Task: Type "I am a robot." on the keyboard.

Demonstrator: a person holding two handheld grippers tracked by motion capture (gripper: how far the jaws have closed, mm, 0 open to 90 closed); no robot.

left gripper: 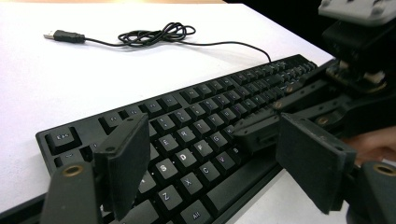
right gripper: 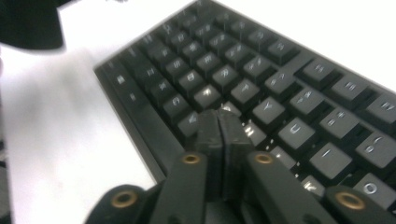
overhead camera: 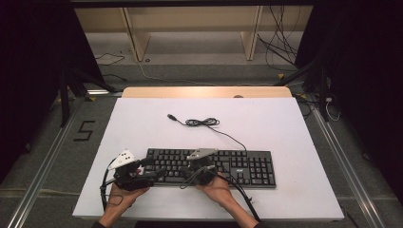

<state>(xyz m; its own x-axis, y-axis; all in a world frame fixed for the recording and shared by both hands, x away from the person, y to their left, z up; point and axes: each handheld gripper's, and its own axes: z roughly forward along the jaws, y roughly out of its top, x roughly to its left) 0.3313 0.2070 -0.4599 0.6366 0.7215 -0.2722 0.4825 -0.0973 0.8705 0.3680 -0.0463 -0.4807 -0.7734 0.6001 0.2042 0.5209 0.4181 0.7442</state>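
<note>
A black keyboard point(overhead camera: 237, 166) lies near the front of the white table point(overhead camera: 142, 123). Its cable point(overhead camera: 204, 122) is coiled behind it and ends in a loose USB plug point(overhead camera: 170, 116). My left gripper point(overhead camera: 158, 170) hovers over the keyboard's left end, open, with nothing held. In the left gripper view its jaws point(left gripper: 210, 154) frame the S, D and F keys of the keyboard point(left gripper: 196, 121). My right gripper point(overhead camera: 189, 170) is shut and its tips rest at the middle letter keys. In the right gripper view the jaws point(right gripper: 218, 126) are pressed together just over the keys point(right gripper: 280, 84).
The coiled cable point(left gripper: 154, 35) and plug point(left gripper: 63, 35) lie on bare tabletop behind the keyboard. The right gripper point(left gripper: 254, 133) reaches in close beside the left one's right finger point(left gripper: 313, 163). Wooden shelf legs point(overhead camera: 138, 38) and loose floor cables point(overhead camera: 280, 47) lie beyond the table.
</note>
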